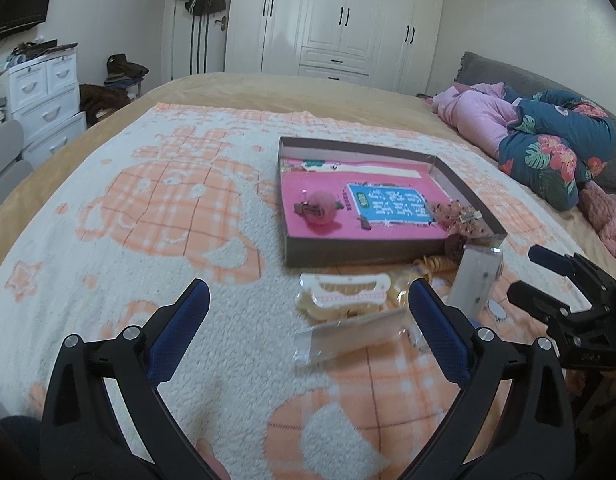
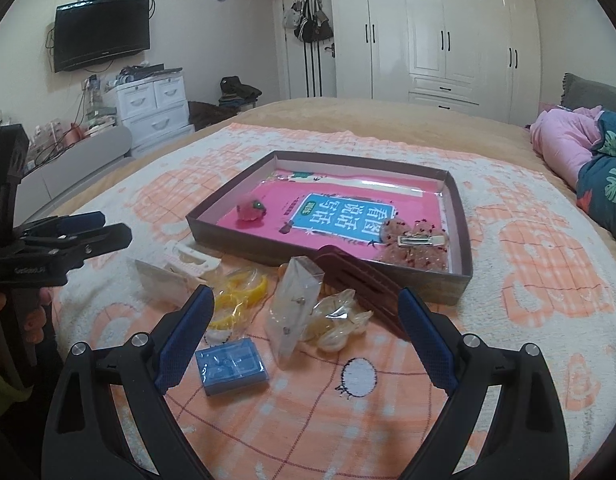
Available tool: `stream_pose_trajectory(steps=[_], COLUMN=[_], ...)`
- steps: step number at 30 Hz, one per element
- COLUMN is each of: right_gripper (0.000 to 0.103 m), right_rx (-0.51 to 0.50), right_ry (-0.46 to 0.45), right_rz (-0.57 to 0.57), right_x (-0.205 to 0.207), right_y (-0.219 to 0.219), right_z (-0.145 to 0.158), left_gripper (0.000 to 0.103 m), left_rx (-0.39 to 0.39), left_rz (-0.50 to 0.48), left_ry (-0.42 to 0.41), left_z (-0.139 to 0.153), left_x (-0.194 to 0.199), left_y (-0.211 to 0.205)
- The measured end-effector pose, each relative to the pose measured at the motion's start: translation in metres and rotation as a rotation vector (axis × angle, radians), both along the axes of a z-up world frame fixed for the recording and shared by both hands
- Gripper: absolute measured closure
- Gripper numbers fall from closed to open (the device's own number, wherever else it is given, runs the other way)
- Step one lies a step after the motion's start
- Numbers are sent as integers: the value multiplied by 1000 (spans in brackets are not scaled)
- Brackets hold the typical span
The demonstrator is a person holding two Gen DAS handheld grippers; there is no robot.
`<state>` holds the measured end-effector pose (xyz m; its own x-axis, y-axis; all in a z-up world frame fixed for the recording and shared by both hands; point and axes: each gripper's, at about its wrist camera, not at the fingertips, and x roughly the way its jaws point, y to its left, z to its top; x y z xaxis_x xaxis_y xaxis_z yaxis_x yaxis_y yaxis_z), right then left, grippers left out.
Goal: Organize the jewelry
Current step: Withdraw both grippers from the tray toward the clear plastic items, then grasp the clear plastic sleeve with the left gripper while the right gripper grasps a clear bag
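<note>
Blue case (image 2: 233,366) shows only in right wrist view.

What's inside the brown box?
In the brown box: a pink book, a pink pom-pom clip and a sparkly bow clip. Whatever lies under the book is hidden.

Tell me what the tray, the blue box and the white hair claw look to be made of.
Tray: thin cardboard, matte brown outside, with folded walls. Blue box: probably hard plastic, and glints suggest a clear film wrap. White hair claw: likely glossy moulded plastic, with smooth toothed edges.
</note>
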<state>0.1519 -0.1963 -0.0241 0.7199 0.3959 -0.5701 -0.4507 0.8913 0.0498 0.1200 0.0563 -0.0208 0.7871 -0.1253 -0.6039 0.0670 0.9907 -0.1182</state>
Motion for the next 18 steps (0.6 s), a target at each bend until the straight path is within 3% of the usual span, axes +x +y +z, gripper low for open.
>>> stream_pose_trajectory(steps=[8,18], right_gripper=[15,26], right_rx=[-14,-18], right_ry=[16,55], right_rz=[11,29], right_x=[8,22], right_y=[11,21], right_z=[-10,-20], left_gripper=[12,12], left_rx=[-3,-8], left_rz=[-19,-68], left_ry=[30,93], left_z=[-9,-29], left_x=[-3,6], left_y=[-1,-11])
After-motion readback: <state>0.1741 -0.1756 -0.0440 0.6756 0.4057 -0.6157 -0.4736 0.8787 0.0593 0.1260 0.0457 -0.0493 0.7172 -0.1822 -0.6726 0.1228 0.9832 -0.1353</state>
